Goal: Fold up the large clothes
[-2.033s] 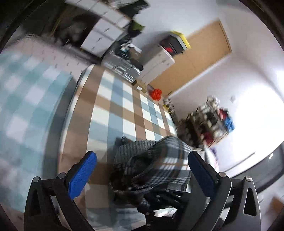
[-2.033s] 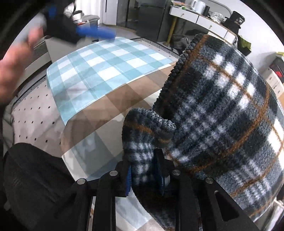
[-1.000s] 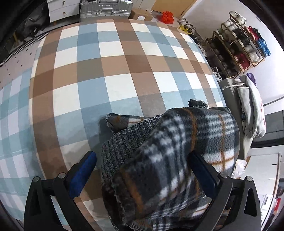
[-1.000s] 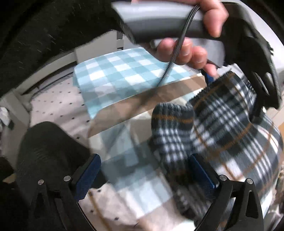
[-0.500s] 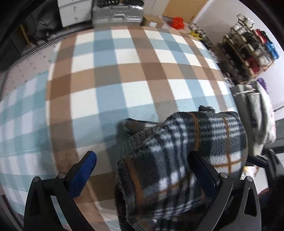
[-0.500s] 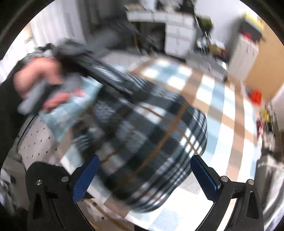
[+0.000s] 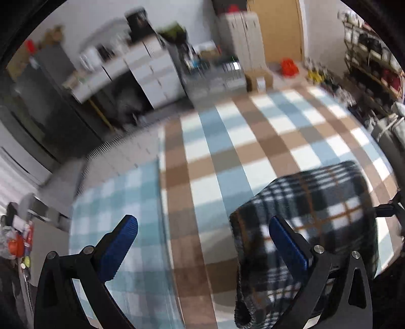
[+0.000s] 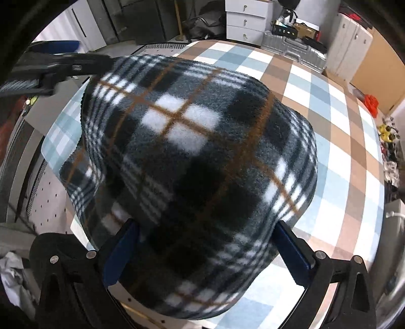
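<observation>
A dark plaid fleece garment [image 8: 197, 151] with white and orange lines lies bunched in a mound on the checked table cover [image 8: 336, 141]. My right gripper [image 8: 206, 249] is open, its blue fingers on either side of the mound's near edge without clamping it. In the left wrist view the garment [image 7: 319, 217] sits at the right. My left gripper [image 7: 202, 243] is open and empty over the cover, its right finger [image 7: 286, 243] in front of the garment's left edge. The other gripper's body shows at the right wrist view's upper left [image 8: 50, 68].
A light blue checked cloth [image 7: 114, 227] lies to the left of the brown and blue cover [image 7: 240, 141]. Behind the table stand white drawers [image 8: 249, 20], a silver suitcase [image 8: 293, 50] and a wooden door [image 7: 278, 27]. Shelves [image 7: 374, 58] stand at the right.
My right gripper has let go of the garment and opened, then drawn back to frame the mound. My left gripper has swung left, away from over the garment. The garment has settled on the cover.
</observation>
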The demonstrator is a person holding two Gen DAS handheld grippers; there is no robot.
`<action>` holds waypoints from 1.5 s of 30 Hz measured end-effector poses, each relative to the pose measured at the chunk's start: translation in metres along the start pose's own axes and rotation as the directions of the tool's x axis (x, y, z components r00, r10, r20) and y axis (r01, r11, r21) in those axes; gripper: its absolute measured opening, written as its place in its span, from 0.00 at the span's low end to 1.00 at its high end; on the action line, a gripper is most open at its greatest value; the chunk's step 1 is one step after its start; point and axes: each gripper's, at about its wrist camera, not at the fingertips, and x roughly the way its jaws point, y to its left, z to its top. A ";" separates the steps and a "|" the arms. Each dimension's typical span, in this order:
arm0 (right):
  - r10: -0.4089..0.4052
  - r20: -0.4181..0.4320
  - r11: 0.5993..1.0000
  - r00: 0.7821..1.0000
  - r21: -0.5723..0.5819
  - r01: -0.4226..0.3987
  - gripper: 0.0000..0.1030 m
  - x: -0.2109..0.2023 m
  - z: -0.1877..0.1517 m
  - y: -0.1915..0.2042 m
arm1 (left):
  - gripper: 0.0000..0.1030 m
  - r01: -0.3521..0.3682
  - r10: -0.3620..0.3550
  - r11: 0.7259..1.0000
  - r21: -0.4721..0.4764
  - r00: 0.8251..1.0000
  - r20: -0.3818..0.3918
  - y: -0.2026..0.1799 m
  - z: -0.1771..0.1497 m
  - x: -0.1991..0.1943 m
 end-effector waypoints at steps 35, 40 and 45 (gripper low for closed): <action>-0.273 0.023 0.940 0.962 -0.204 0.272 0.97 0.001 0.103 0.050 | 0.99 0.193 -0.189 0.885 -0.425 0.981 0.051 0.006 -0.104 0.083; -0.354 -0.081 0.908 0.932 -0.268 0.322 0.95 0.043 0.111 0.057 | 0.99 0.107 -0.095 0.925 -0.365 0.994 0.050 -0.003 -0.117 0.064; -0.346 -0.108 0.913 0.932 -0.269 0.308 0.96 0.069 0.112 0.054 | 0.99 0.133 -0.106 0.909 -0.396 0.990 0.090 0.009 -0.126 0.054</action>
